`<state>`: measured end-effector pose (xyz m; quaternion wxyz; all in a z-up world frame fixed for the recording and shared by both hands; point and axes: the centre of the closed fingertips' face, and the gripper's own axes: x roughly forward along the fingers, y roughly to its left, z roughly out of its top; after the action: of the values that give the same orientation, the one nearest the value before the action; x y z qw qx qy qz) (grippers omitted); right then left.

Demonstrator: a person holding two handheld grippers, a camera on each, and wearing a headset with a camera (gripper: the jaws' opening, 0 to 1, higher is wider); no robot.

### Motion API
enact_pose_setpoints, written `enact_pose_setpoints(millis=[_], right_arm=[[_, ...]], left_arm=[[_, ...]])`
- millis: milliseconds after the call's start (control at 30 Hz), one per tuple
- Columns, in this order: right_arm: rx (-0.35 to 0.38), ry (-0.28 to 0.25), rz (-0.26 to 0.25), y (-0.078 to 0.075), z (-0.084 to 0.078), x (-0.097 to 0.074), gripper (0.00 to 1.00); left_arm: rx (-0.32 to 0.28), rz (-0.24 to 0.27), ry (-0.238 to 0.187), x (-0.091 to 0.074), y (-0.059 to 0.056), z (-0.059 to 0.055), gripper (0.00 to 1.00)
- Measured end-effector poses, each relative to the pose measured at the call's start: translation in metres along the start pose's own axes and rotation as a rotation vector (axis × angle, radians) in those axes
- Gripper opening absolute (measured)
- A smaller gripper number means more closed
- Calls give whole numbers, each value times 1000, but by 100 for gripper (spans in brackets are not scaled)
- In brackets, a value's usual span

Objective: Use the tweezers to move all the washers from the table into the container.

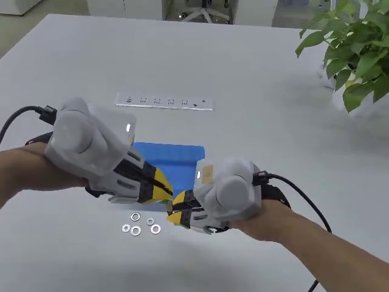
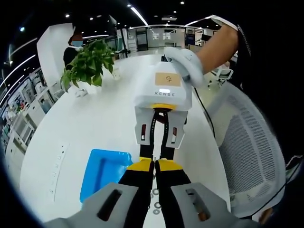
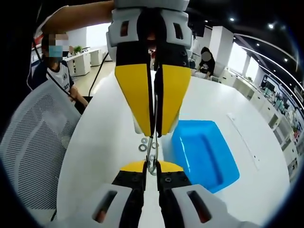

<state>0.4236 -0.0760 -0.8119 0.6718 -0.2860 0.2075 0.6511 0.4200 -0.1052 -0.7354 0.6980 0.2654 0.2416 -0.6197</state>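
My left gripper (image 1: 161,190) and right gripper (image 1: 177,215) both wear rounded pale grey shells, with black jaws ending in yellow tips. In the head view a black cable (image 1: 21,115) leaves the left shell toward nine o'clock, and another trails off the right toward five. The right shell carries a tan label (image 2: 167,79), grey XENSE lettering and a small white light (image 2: 164,90).
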Motion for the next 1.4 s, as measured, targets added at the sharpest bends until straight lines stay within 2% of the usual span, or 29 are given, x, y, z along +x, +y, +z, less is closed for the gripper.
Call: enact_pose_setpoints(millis=[300,500,833,1100,1400], right_arm=[[-13,-20,-13,-10,19,-11,10],[-23,-29,-27,-22,27,-15,10],[-24,-41,-59,-53,30,-18,10],[-20,-44,-77,-74,28,-17,10],[-17,-33,-84,-92,17,-6,10]], left_arm=[[14,13,0,-15,8,14,6],[30,26,-1,-21,18,20,6],[59,37,8,-22,46,26,6],[75,42,6,-19,65,26,6],[77,56,8,-9,82,15,6]])
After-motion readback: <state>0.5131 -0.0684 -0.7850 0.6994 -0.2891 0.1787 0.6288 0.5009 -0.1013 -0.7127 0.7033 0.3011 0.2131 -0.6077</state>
